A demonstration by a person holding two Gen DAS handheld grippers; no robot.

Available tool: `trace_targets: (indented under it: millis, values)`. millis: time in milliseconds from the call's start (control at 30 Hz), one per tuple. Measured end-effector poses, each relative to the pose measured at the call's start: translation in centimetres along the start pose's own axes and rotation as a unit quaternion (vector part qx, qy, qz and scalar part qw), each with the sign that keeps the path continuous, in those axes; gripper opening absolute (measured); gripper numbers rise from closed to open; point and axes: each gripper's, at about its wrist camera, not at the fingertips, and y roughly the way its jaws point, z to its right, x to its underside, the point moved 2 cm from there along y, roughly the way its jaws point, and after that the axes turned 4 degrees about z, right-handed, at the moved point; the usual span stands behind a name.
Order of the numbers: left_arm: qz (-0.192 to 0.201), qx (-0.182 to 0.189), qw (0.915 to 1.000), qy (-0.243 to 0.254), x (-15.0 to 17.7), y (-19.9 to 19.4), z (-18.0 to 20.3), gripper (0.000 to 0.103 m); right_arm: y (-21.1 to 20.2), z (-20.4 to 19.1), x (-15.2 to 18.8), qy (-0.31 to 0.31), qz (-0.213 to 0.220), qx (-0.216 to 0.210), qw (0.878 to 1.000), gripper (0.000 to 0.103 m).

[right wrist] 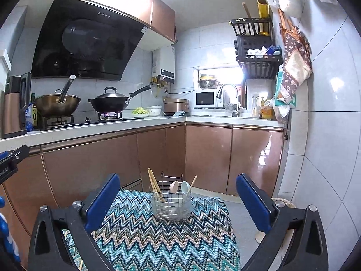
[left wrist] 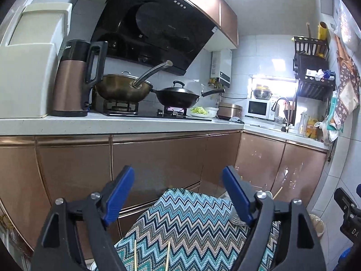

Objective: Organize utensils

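Most utensils already stand in the wire caddy on the zigzag cloth, but two chopsticks lie loose near the left claw; both it and the right claw gape empty

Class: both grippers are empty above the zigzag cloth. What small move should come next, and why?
Probably lower the open left gripper onto the loose chopsticks on the cloth: the wire holder already has spoons and chopsticks, while these lie outside.
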Motion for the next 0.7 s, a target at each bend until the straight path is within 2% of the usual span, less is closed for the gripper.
trace_targets:
  millis: [467, 700]
  values:
    - [0.009, -0.012, 0.9999, -0.009, -0.5, -1.9, -1.5, 0.08, -3.1, 0.5, -1.0, -0.002, 0.028, 0.032, 0.999, 0.103]
    - [0.001, -0.021, 0.9998, -0.005, -0.1, -2.0, -1.7, 0.08, -3.9, 1.1, -1.3, 0.001, 0.037, 0.041, 0.998, 0.103]
